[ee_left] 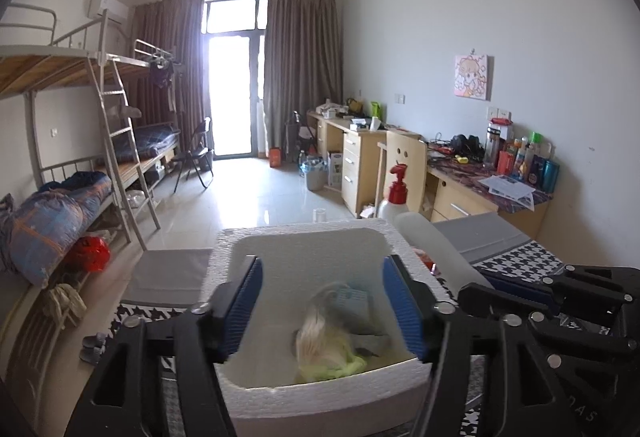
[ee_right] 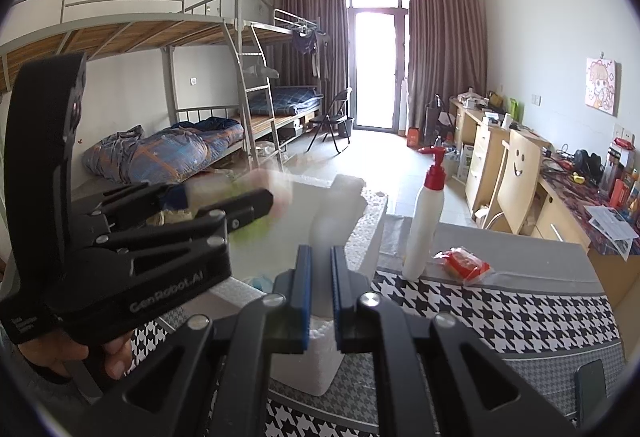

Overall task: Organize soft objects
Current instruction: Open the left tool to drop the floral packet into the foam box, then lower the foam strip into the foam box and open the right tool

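A white foam box (ee_left: 320, 393) stands on the houndstooth-covered table (ee_right: 500, 301). Blurred soft things lie in it: a cream and yellow-green plush (ee_left: 328, 349) and a pale blue packet (ee_left: 354, 301). My left gripper (ee_left: 322, 311) is open above the box, its blue pads (ee_left: 244, 301) either side of the plush. My right gripper (ee_right: 321, 297) is shut on a white foam roll (ee_right: 338, 209) that leans over the box's right rim; the roll also shows in the left wrist view (ee_left: 436, 249). The left gripper body (ee_right: 132, 249) fills the right view's left side.
A white pump bottle with a red top (ee_right: 424, 225) and a red packet in clear wrap (ee_right: 464, 263) stand on the table right of the box. Bunk beds line the left wall, desks and a chair (ee_right: 516, 181) the right wall.
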{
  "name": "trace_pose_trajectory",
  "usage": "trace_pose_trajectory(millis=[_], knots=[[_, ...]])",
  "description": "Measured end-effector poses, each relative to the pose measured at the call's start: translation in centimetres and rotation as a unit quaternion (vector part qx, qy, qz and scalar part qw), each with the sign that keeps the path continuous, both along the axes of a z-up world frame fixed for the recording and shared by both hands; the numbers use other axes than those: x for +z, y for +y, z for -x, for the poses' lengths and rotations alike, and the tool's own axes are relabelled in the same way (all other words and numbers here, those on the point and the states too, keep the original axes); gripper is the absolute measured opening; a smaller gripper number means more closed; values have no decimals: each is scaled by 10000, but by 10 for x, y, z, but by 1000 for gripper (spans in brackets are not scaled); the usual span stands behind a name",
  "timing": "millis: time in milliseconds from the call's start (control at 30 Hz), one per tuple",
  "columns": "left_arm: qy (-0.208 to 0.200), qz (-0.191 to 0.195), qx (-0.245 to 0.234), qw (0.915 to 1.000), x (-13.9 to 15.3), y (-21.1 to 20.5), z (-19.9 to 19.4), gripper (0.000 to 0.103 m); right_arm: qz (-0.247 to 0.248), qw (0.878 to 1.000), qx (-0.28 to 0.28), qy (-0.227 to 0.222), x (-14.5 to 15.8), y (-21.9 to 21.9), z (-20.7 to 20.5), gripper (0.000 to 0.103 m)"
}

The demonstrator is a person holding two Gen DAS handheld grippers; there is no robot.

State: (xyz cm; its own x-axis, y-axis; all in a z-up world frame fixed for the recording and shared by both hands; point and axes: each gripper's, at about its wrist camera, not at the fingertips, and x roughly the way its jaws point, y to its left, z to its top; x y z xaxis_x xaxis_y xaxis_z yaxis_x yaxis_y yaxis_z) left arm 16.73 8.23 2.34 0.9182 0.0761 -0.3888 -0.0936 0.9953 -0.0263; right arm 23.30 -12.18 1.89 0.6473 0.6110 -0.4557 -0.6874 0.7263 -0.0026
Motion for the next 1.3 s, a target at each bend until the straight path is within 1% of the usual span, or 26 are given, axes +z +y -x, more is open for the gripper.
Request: trace_pose_trajectory(millis=[67,100,133,200,300,867,1100,1300], knots=[[-65,10,45,10000,2,3,4,80,15,10000,-18,-9,0,0,0,12],[-126,14,117,9999,4,6,8,90,12,10000,-15,-7,0,1,0,12],[-177,4,166,9997,5,7,10,96,14,10000,-11,-7,0,2,0,12],[-289,-44,257,9992,8,10,15,98,15,10000,-14,-7,0,3,0,12],[-324,-101,329,9989,9,12,19,102,10,10000,4,-11,0,5,-1,12],[-357,-111,672,9970,6,35,28,102,84,9998,165,-71,3,28,-2,12],[-335,-125,776,9963,3,41,35,102,92,9996,253,-4,1,40,-4,12],[-352,-62,848,9958,1,48,40,102,130,9994,319,104,-1,49,-8,13]])
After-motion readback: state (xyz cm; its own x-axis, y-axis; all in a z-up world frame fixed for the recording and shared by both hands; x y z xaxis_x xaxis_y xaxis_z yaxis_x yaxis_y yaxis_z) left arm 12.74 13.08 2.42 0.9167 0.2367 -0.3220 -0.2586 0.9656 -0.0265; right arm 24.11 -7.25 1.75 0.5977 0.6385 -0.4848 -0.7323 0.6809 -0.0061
